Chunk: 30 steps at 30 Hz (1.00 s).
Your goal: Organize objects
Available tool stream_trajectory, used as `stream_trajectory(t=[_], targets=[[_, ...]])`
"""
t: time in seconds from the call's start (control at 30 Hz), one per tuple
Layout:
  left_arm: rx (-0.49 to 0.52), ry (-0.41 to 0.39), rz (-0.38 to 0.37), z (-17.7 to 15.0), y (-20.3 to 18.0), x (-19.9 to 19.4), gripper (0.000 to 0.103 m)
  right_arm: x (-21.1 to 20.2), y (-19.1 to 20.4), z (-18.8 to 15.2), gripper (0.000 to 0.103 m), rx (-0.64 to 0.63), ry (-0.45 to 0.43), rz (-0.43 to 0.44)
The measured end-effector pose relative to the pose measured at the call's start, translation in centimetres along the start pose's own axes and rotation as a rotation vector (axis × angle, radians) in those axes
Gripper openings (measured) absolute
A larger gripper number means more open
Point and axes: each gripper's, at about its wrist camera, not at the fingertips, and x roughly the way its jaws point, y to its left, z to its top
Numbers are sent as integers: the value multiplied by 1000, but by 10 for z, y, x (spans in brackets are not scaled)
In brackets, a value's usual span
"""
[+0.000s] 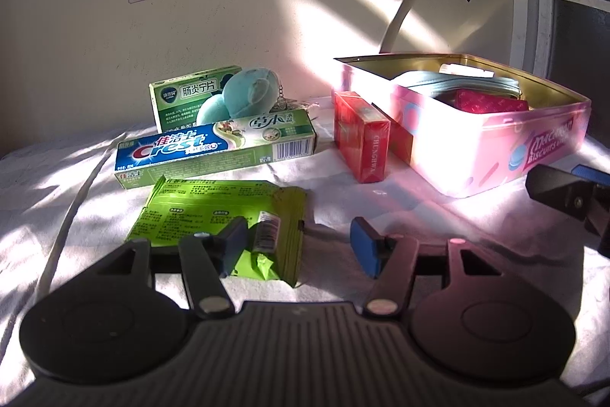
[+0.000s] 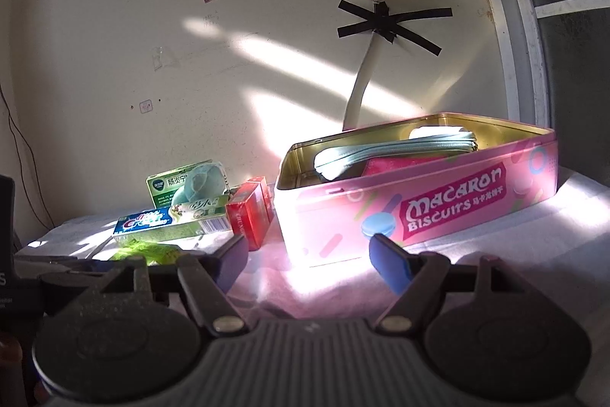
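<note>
Here we see a white cloth (image 1: 381,208) covering the table, and on it the pink Macaron Biscuits tin (image 1: 495,140), open, at the right. Inside the tin lie a pale blue zip pouch (image 1: 457,81) and, in front of it, a dark red packet (image 1: 492,102). Two red Chunghwa cigarette packs (image 1: 362,136) stand just beside the tin's left wall. To their left a Crest toothpaste box (image 1: 217,147) lies lengthwise, with a green medicine box (image 1: 187,94) standing behind it and a teal plush keychain (image 1: 248,90) leaning against that box.

Nearest us, a flat green sachet (image 1: 213,212) lies on the cloth in front of the toothpaste box. Our left gripper (image 1: 301,246) sits low over the sachet's near right corner, its jaws apart; its left pad overlaps the sachet's edge, but we cannot tell whether it touches. Our right gripper (image 2: 310,260) hovers before the tin's front wall with its jaws spread wide and nothing between them.
</note>
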Motion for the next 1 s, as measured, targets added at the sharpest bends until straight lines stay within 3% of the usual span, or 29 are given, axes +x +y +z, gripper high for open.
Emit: stream_trajectory(t=[1.0], targets=[[-2,-41,-43,-2,1,-6,69,6,2,1,74,-2,28,-17]])
